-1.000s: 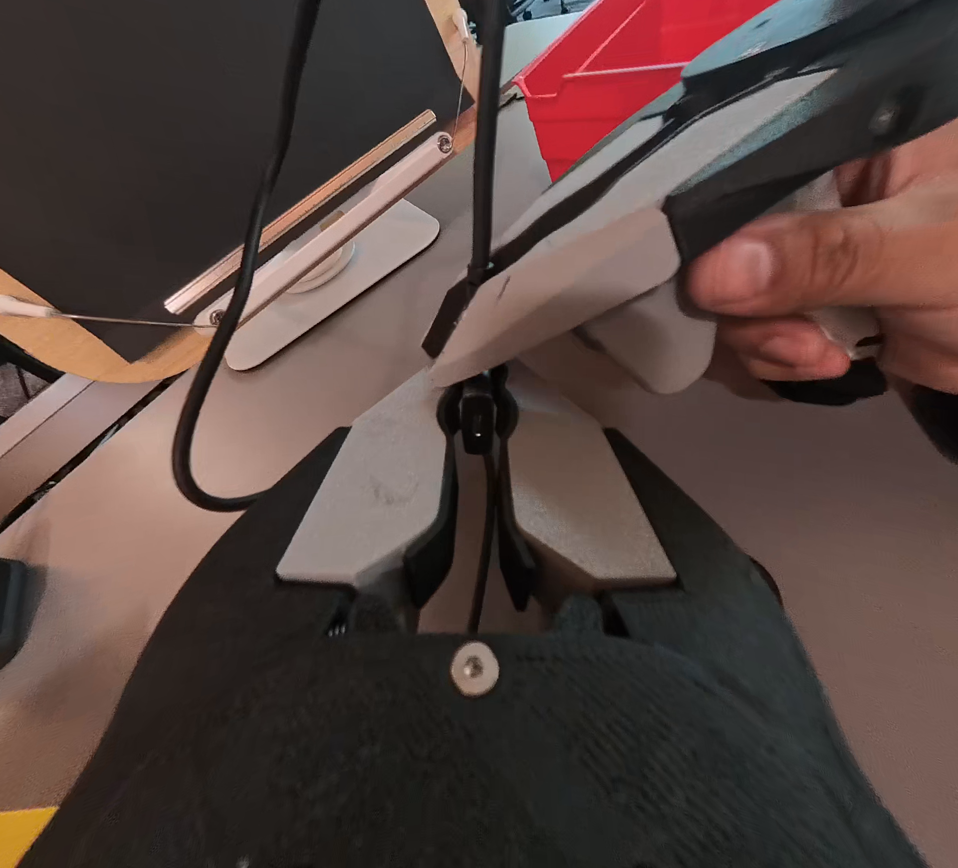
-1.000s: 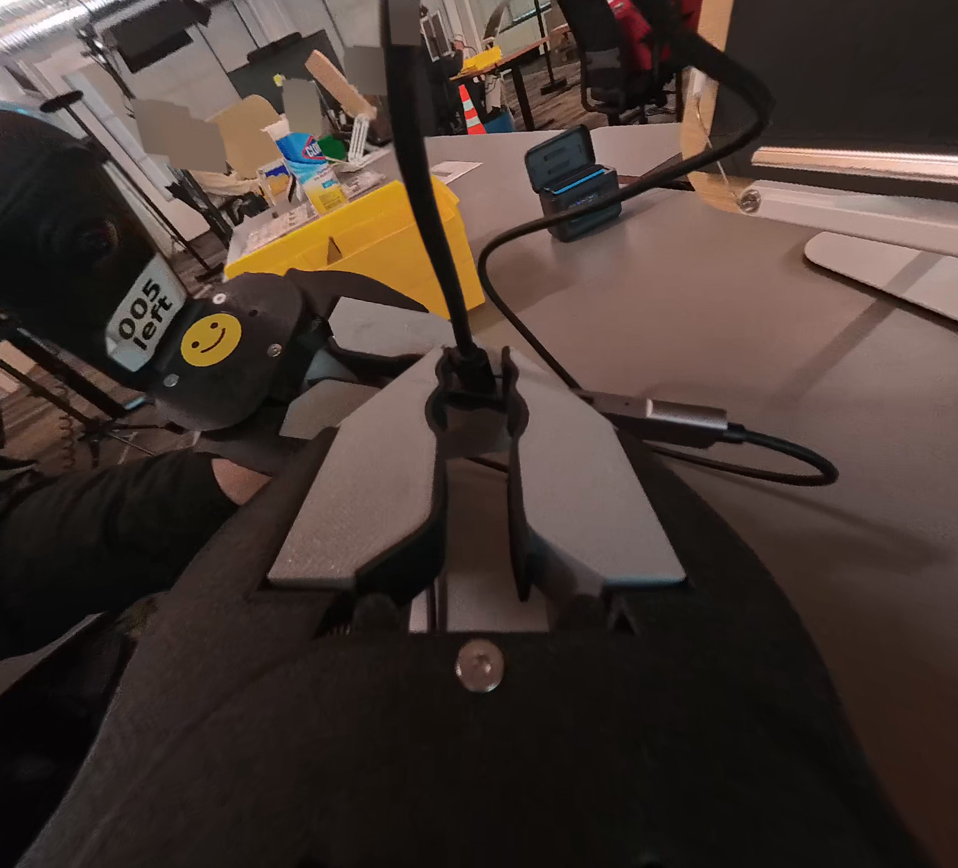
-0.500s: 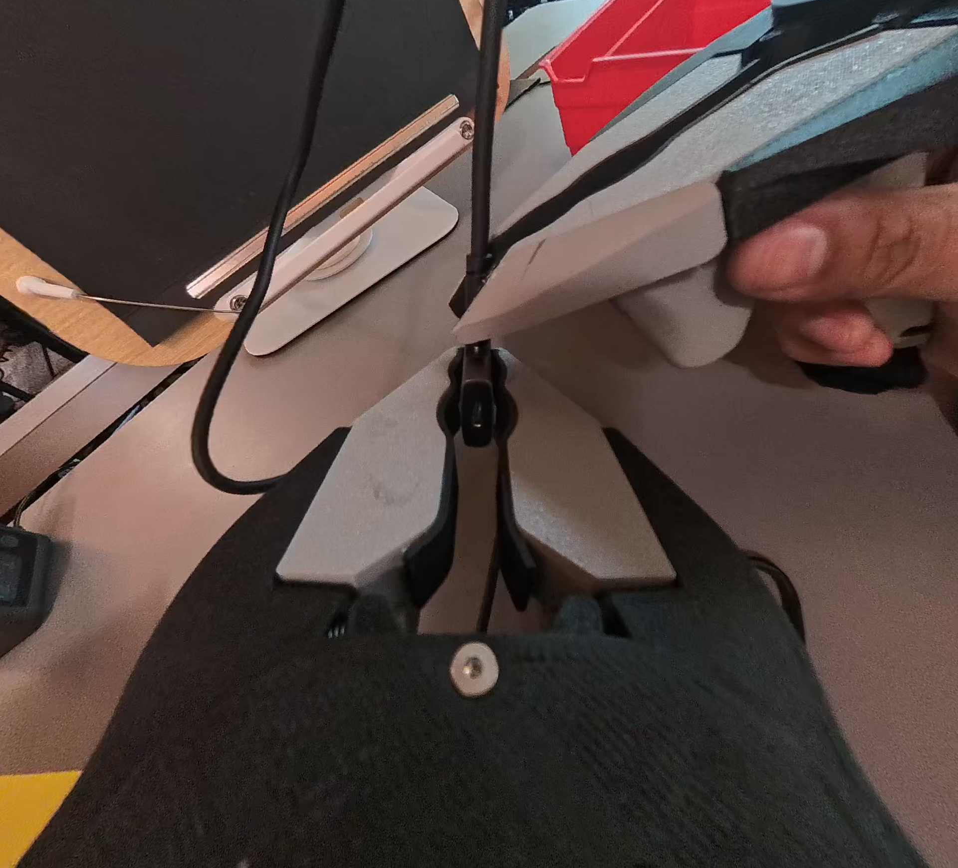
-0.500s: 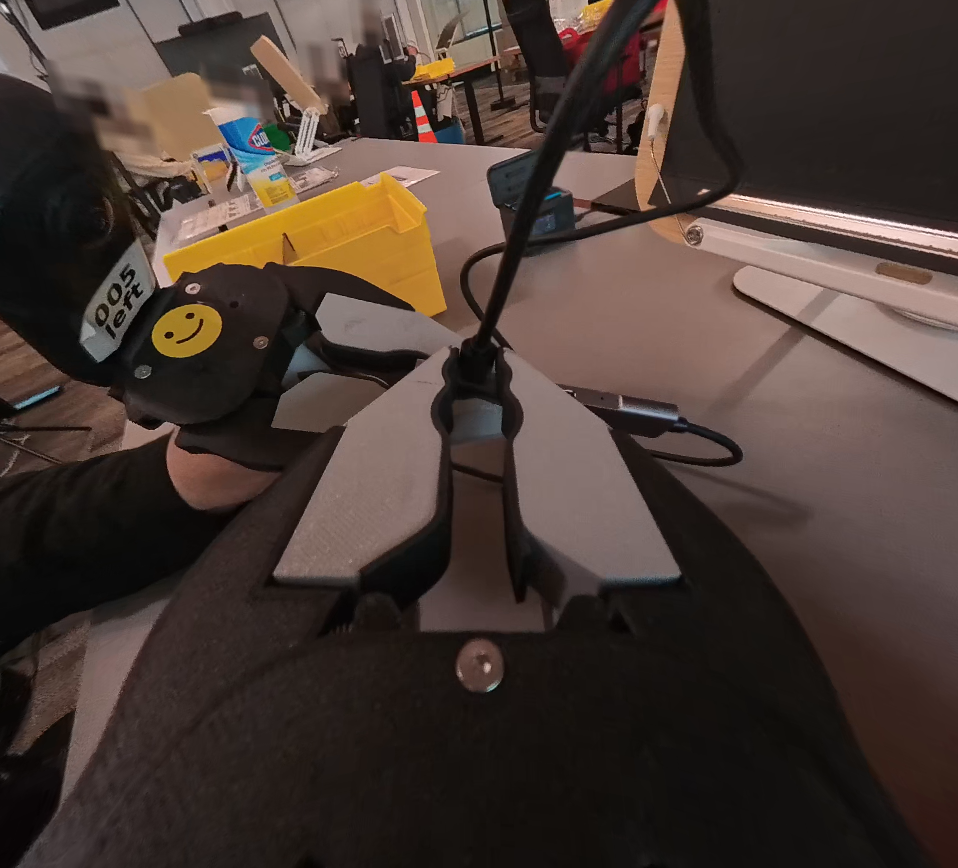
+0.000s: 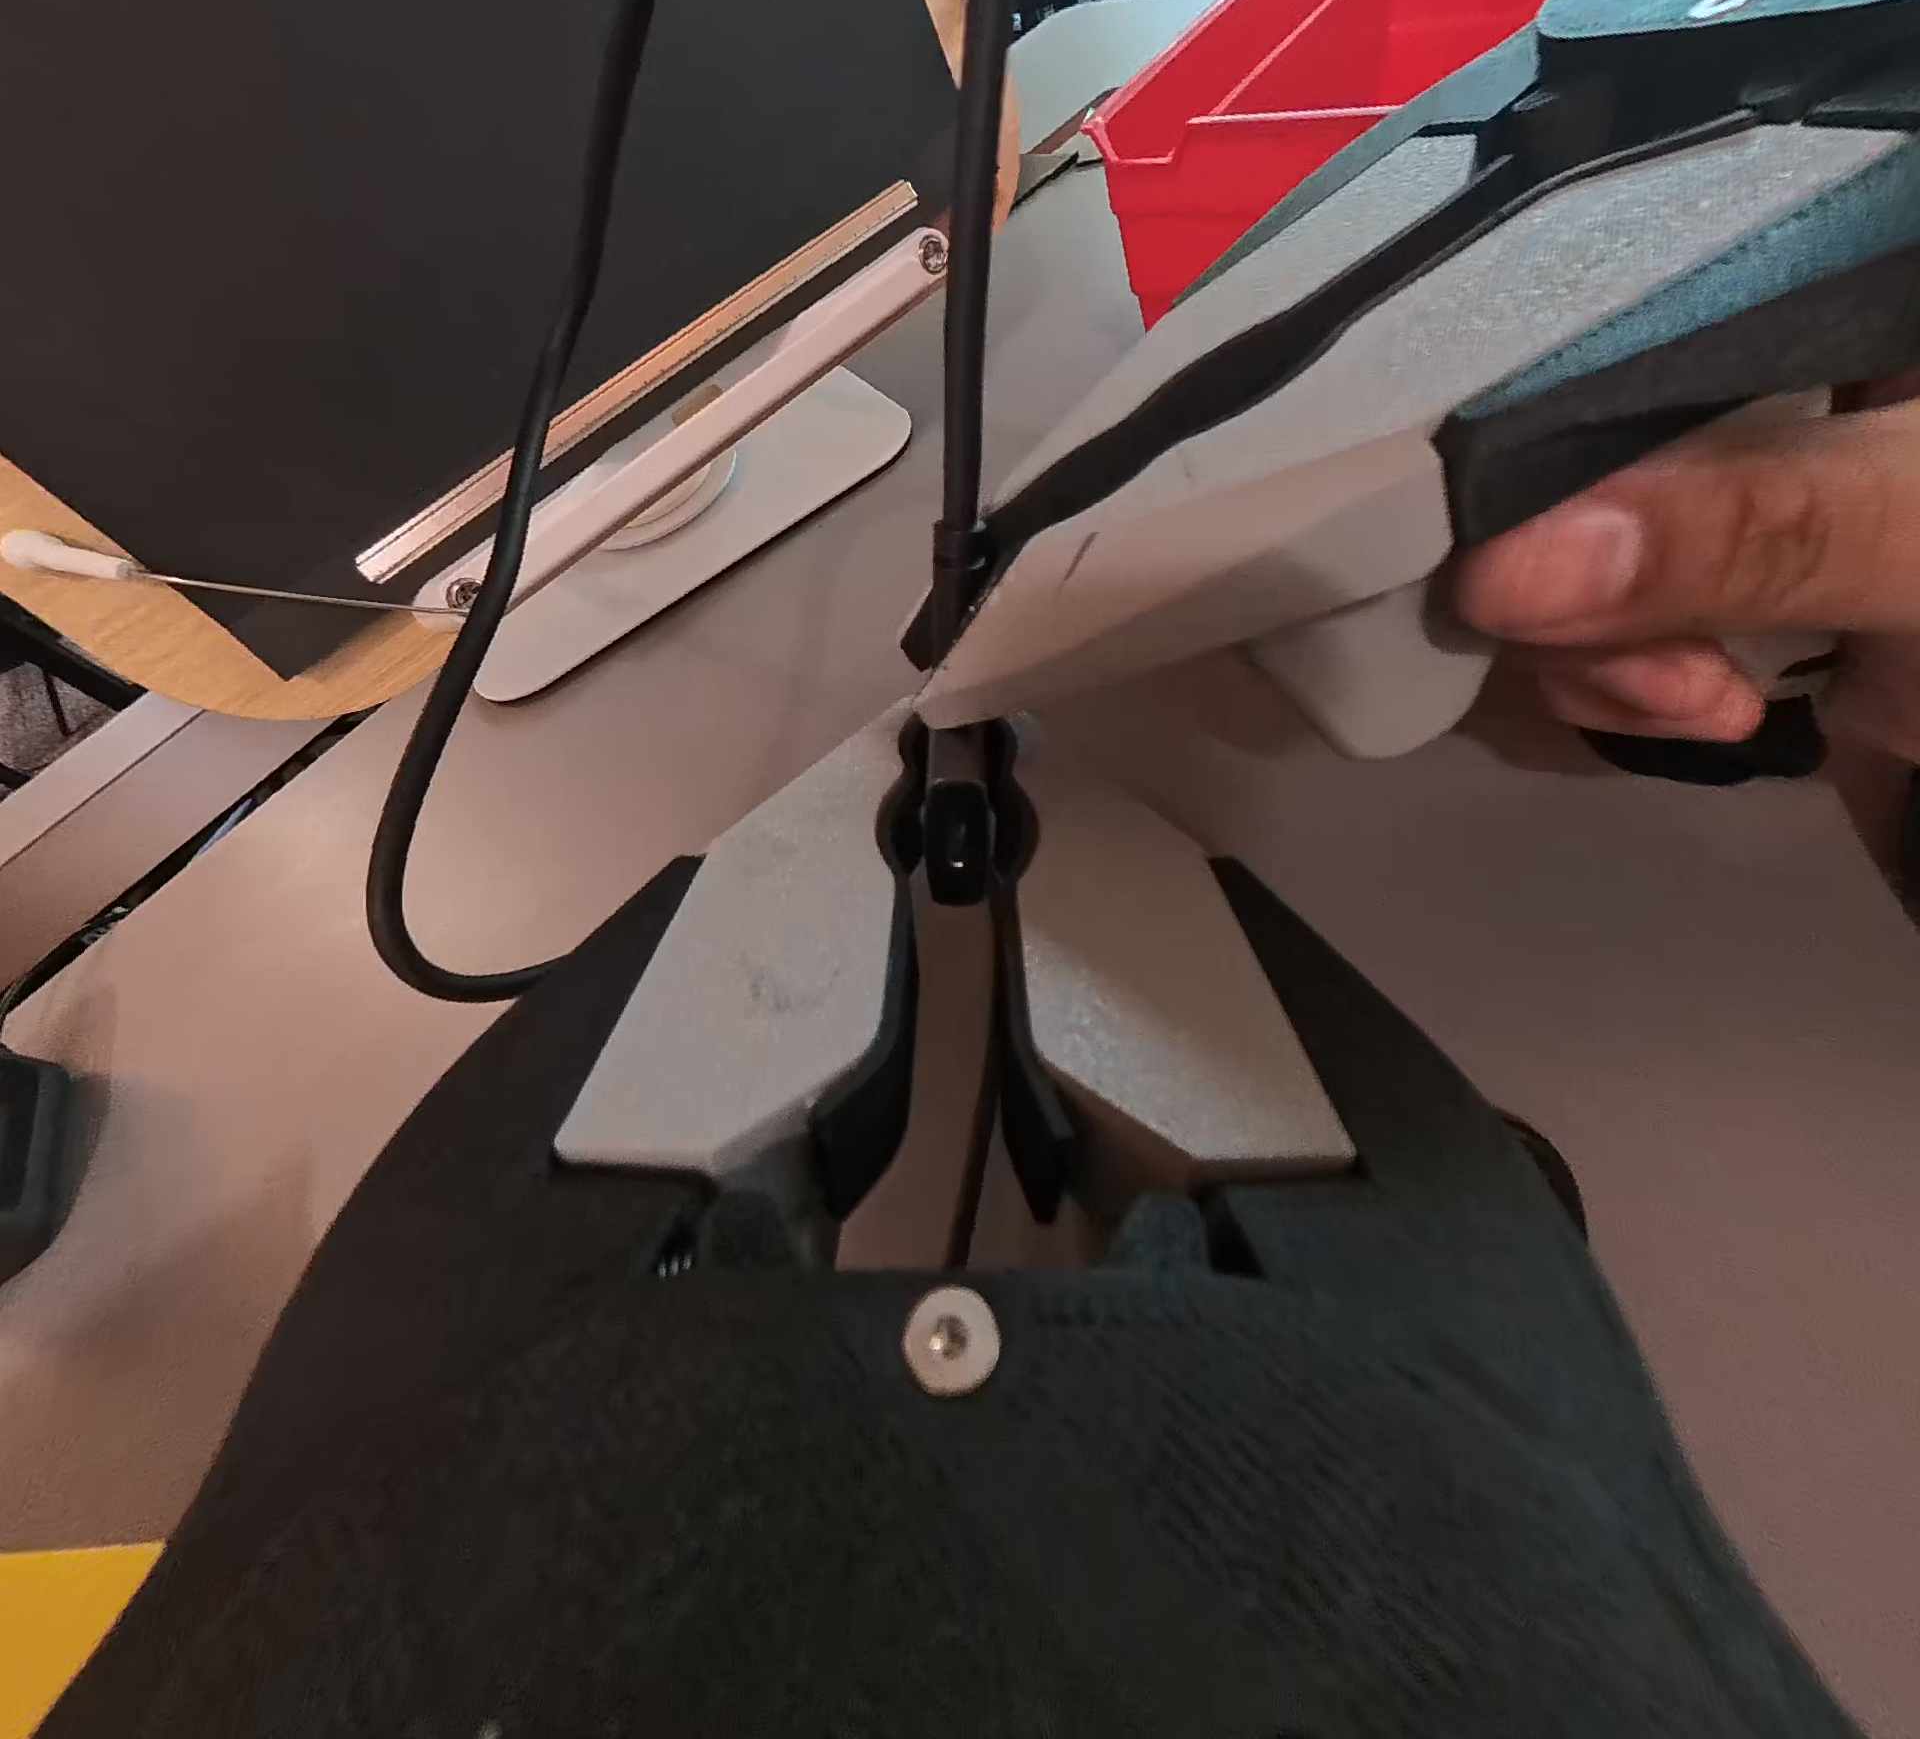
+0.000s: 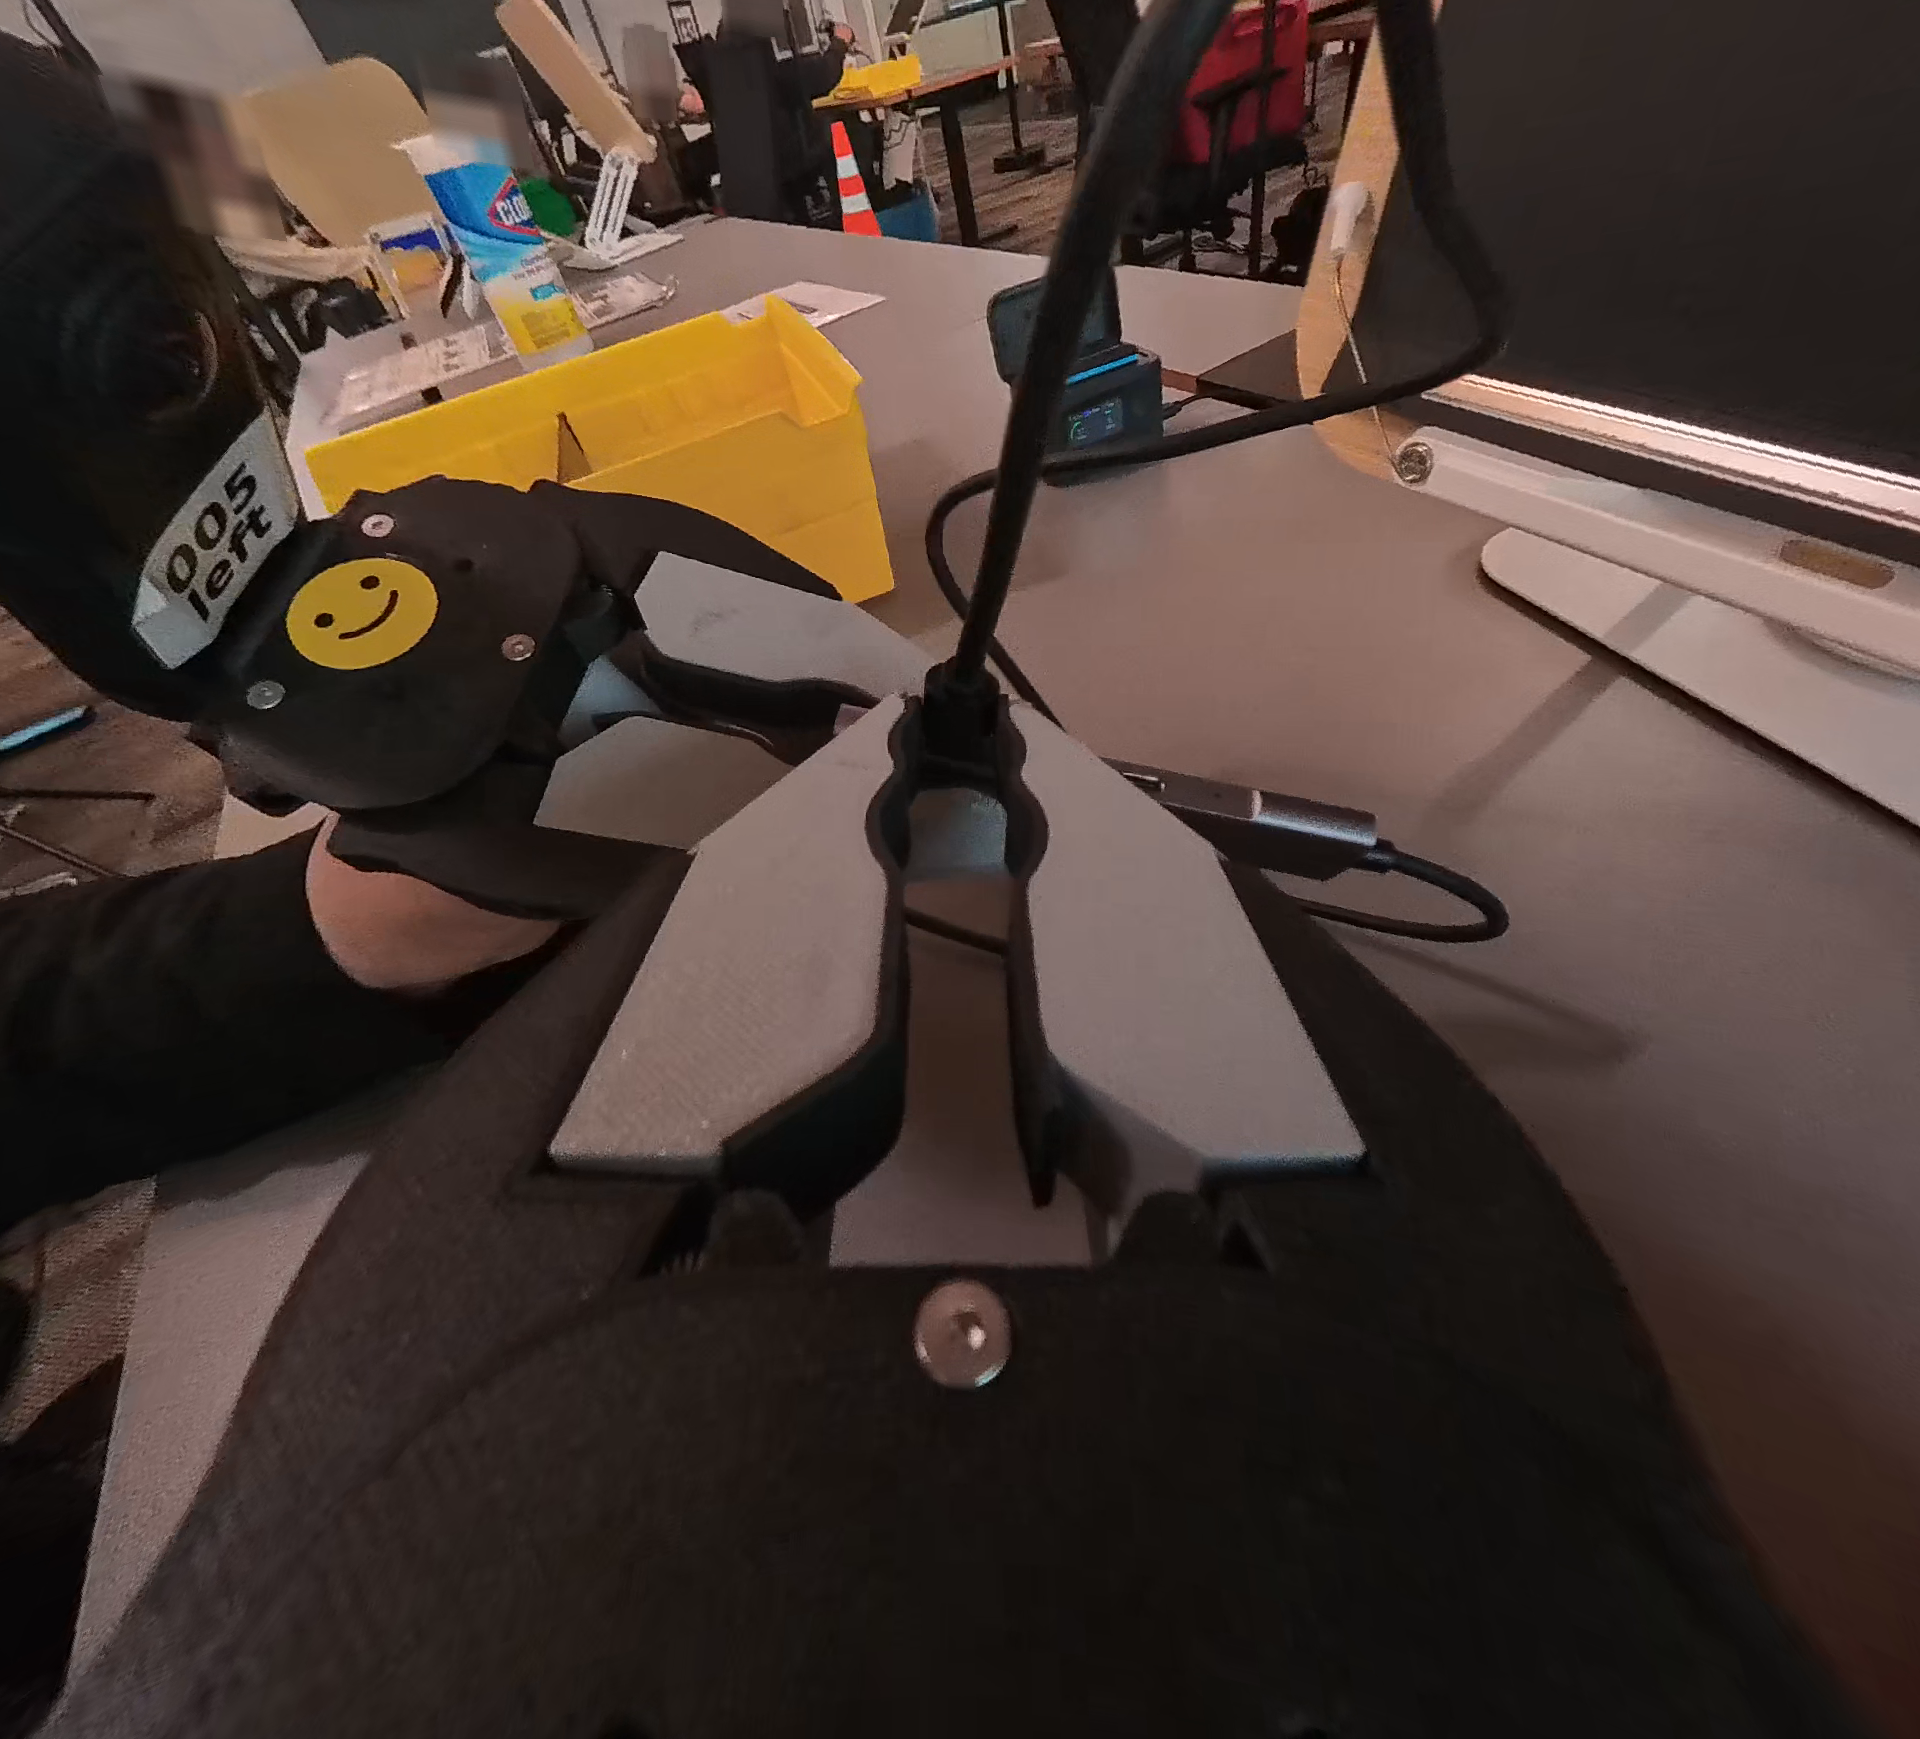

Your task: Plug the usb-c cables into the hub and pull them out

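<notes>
The left gripper had its jaws closed on a small black piece with a port in its end face, the hub, which sat in the notch between the fingertips, and a thin black wire ran back from it between the fingers. The right gripper had its jaws clamped on the plug of a black usb-c cable, just above the hub, and in the left wrist view its tips nearly touched the left gripper's tips. From the plug the cable rose, bent over near the dark monitor and came down again to the grey table. A second cable with a grey metal plug lay on the table just beside the right gripper. A yellow bin stood behind the left gripper, and a red bin stood farther back.
</notes>
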Available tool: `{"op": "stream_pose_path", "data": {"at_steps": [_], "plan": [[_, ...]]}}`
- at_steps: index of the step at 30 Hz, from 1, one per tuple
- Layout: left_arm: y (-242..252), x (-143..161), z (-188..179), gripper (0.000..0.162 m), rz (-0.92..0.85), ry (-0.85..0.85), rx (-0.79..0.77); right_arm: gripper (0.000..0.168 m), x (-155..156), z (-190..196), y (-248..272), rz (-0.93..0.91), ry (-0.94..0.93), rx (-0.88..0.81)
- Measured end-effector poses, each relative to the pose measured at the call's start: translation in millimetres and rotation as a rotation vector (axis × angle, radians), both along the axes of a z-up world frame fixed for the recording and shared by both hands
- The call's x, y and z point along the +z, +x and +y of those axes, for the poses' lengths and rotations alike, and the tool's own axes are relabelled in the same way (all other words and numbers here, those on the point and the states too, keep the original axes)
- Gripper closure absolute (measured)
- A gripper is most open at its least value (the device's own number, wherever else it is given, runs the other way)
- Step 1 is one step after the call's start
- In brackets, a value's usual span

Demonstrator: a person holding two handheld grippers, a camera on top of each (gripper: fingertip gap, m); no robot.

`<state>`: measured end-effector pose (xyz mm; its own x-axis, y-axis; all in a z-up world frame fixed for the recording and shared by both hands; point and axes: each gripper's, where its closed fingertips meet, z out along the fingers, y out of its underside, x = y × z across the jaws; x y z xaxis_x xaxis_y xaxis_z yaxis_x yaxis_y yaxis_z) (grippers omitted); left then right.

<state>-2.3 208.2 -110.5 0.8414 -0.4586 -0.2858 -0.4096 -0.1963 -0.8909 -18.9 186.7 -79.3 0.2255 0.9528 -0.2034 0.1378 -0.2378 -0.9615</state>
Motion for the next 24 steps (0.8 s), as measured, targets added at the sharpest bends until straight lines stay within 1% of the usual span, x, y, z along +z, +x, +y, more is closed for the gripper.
{"op": "stream_pose_path", "data": {"at_steps": [6,11,17,22,24], "plan": [[-0.7,-1.0,0.3,0.156,0.037,0.018,0.002,0.158,-2.1,-1.3,-2.2,0.026,-0.051,0.02],[-0.1,0.7,0.7,0.156,0.039,0.041,-0.008,0.158,-2.1,-3.3,-3.8,0.008,0.019,-0.001],[-0.4,0.3,0.5,0.156,0.066,0.049,-0.002,0.158,-1.8,-4.3,-3.4,0.034,-0.056,0.021],[-1.3,7.2,-3.8,0.156,0.061,0.047,0.011,0.157,5.8,-9.5,-3.9,0.077,-0.066,0.044],[1.5,4.3,-4.3,0.156,0.085,0.04,0.01,0.156,4.6,-9.3,-4.4,0.073,-0.066,0.03]]}}
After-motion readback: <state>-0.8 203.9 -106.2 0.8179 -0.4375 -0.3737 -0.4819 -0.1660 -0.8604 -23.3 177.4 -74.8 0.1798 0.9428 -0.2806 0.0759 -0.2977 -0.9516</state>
